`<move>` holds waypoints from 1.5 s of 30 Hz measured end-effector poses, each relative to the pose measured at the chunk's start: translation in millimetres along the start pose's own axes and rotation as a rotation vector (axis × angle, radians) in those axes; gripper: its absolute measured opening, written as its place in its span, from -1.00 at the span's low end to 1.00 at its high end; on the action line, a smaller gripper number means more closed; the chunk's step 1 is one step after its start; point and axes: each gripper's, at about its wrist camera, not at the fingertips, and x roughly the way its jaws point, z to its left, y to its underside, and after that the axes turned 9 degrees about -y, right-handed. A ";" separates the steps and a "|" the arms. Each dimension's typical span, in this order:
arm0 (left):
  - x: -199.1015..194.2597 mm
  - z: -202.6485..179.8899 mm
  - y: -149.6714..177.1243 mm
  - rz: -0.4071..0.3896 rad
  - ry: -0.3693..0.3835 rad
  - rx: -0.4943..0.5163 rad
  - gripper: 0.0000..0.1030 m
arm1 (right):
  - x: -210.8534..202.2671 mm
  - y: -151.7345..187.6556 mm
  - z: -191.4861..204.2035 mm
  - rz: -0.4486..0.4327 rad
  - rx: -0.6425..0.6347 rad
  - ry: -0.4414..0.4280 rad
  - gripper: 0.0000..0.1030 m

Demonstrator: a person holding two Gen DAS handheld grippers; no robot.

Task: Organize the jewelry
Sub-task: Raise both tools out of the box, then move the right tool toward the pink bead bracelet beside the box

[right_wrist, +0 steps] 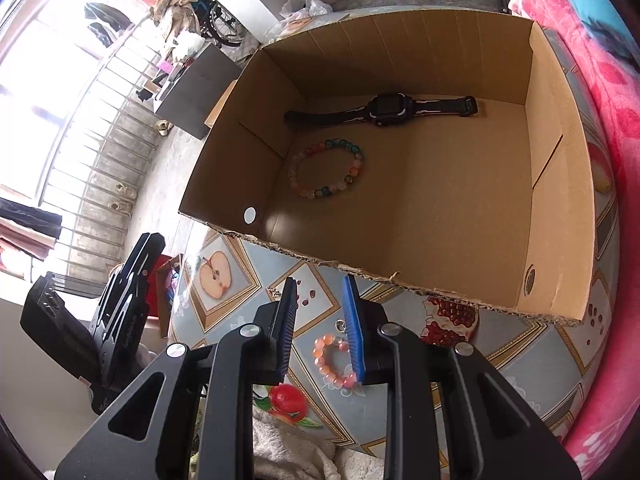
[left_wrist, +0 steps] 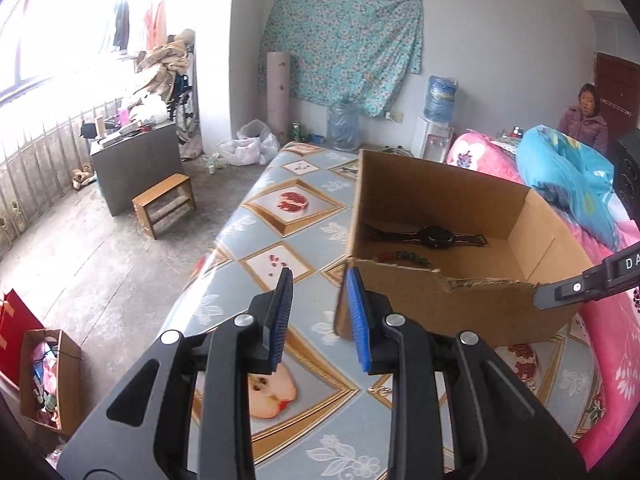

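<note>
Jewelry lay split: a watch [right_wrist: 380, 111] and a multicolored bracelet [right_wrist: 326, 169] sat inside the box [right_wrist: 560, 216], while a pink bracelet [right_wrist: 334, 362] lay on the table [right_wrist: 532, 356] before it. Both tools, left [left_wrist: 320, 320] and right [right_wrist: 322, 328], stood apart and empty, the right one over the pink bracelet.

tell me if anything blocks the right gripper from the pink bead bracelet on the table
Nothing visible does. The right gripper is open just above the pink bead bracelet, which lies on the table in front of the cardboard box.
</note>
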 end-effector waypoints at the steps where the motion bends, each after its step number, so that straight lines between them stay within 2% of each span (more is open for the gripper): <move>1: -0.1 8.0 1.6 0.010 -0.020 -0.014 -0.51 | -0.1 0.7 -0.8 0.003 0.003 0.000 -0.54; 6: -0.4 33.3 12.6 0.083 -0.061 -0.078 -0.51 | 4.3 10.4 8.2 0.037 -0.047 0.023 -0.52; 9: -3.8 35.3 21.0 0.110 -0.073 -0.060 -0.51 | 11.7 21.7 17.4 0.093 -0.115 0.060 -0.43; 14: -11.0 28.3 31.6 0.124 -0.086 -0.006 -0.51 | 23.0 43.3 22.6 0.202 -0.217 0.120 -0.42; 17: -13.5 23.2 37.8 0.138 -0.079 0.004 -0.51 | 23.3 50.5 20.1 0.237 -0.242 0.141 -0.42; 27: -9.0 9.1 59.8 0.218 -0.075 0.004 -0.51 | 18.2 58.8 35.3 0.254 -0.343 0.149 -0.42; 34: -9.9 14.4 60.2 0.237 -0.074 -0.045 -0.51 | 21.8 63.0 36.6 0.269 -0.352 0.152 -0.42; 45: -4.2 11.4 61.6 0.259 -0.067 -0.056 -0.51 | 23.8 62.0 42.8 0.270 -0.358 0.154 -0.42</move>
